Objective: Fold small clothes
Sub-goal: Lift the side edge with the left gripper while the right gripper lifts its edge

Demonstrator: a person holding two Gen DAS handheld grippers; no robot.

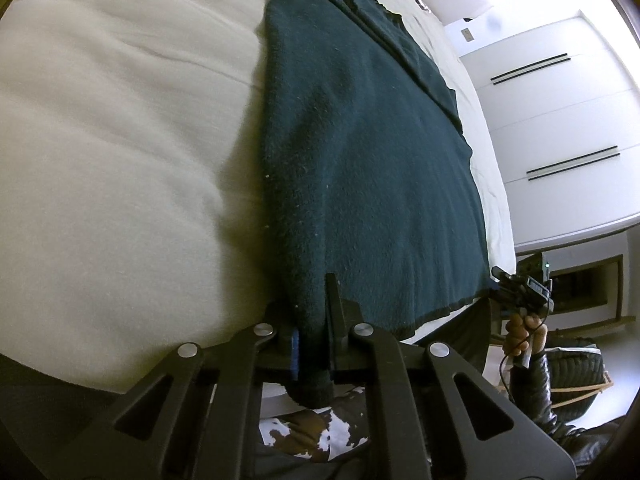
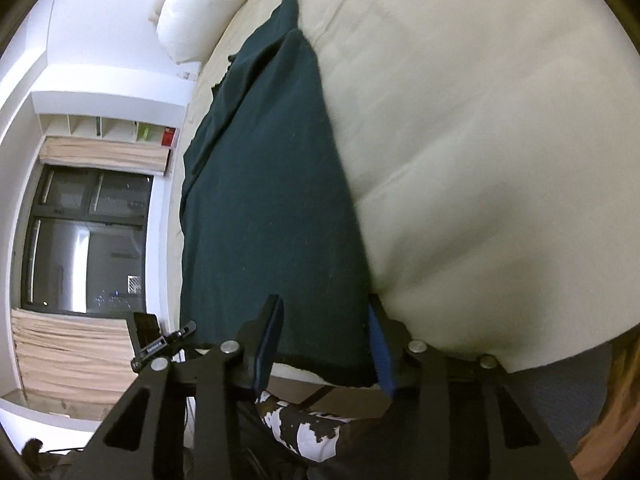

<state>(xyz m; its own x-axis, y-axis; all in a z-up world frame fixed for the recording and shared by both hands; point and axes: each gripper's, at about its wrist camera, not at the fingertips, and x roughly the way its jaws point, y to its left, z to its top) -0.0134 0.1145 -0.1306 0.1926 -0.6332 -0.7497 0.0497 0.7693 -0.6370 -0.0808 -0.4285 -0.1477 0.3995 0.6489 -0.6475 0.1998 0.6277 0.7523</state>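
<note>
Dark green garment [image 1: 372,168]: lying spread lengthwise on the cream bed [image 1: 120,140], its near hem hanging at the bed's edge, its far end reaching toward the pillow [image 2: 200,8]. Left tool [image 1: 316,320]: clenched on the garment's near left corner, the jaws pinching a fold of cloth that is bunching and drooping just below the pads. Right tool [image 2: 324,340]: straddling the near right corner of the garment, the hem lying between the blue pads [image 2: 380,344]; the jaws are standing apart, one pad sitting at the cloth's outer edge and the other resting on top of the fabric, so whether they are pressing it cannot be told. A hand [image 1: 524,336] in a dark sleeve is gripping the right tool's handle, as seen from the left wrist view. White wardrobe doors [image 1: 560,120] are standing beyond the bed; a dark window [image 2: 88,236] with a tan blind is showing on the other side.
</note>
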